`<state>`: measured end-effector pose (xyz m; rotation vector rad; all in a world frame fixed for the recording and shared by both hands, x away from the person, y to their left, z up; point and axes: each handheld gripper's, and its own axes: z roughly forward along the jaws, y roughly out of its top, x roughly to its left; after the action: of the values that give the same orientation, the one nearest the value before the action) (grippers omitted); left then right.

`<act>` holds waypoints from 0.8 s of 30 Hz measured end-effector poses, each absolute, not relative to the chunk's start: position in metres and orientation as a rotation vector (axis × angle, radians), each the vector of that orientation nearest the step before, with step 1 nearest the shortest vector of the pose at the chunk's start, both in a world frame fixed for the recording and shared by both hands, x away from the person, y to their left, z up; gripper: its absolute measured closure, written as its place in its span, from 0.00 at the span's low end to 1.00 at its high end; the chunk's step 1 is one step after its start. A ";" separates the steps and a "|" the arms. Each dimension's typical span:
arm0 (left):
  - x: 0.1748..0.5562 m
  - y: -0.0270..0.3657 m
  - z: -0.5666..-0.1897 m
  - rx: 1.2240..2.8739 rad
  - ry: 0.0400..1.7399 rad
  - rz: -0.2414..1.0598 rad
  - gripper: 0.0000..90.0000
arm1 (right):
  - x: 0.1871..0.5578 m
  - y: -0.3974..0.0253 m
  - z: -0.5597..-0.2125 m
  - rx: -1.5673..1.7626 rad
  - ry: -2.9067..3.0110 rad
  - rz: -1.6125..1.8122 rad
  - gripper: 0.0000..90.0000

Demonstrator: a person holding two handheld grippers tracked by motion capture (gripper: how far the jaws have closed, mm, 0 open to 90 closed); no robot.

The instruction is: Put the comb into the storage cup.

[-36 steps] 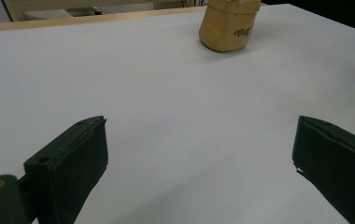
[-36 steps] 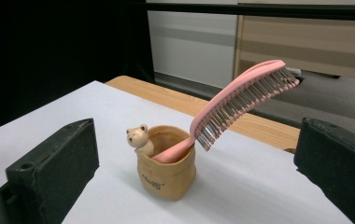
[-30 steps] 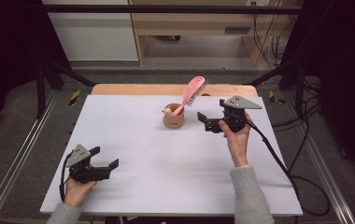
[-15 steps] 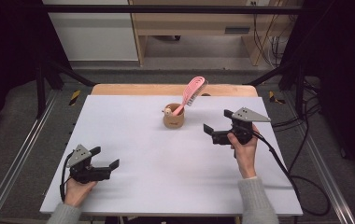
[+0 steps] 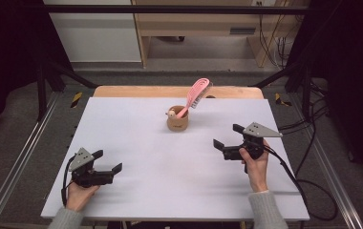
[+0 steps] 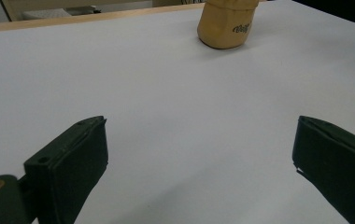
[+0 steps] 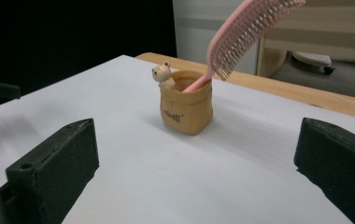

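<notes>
Right claw [image 5: 227, 136] apart from brush holder [image 5: 177, 119]

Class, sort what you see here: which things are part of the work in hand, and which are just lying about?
In the work:
pink comb
tan holder
right gripper
left gripper

Lying about:
white table
wooden shelf unit
cables on the floor

Both hand-held grippers [image 5: 228, 136] wide open
</notes>
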<state>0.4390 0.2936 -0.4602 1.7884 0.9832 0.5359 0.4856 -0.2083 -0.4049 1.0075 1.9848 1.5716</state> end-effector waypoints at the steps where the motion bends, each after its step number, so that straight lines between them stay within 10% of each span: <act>1: 0.439 0.294 -0.460 1.789 0.983 0.536 0.04 | 0.485 -0.210 -0.407 1.014 1.984 1.568 0.00; 24: 0.438 0.291 -0.460 1.796 0.968 0.533 0.04 | 0.468 -0.247 -0.458 1.034 2.017 1.592 0.01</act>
<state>0.4382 0.2913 -0.4604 1.7964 0.9679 0.5328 0.4675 -0.2472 -0.4581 1.0343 2.0173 1.5920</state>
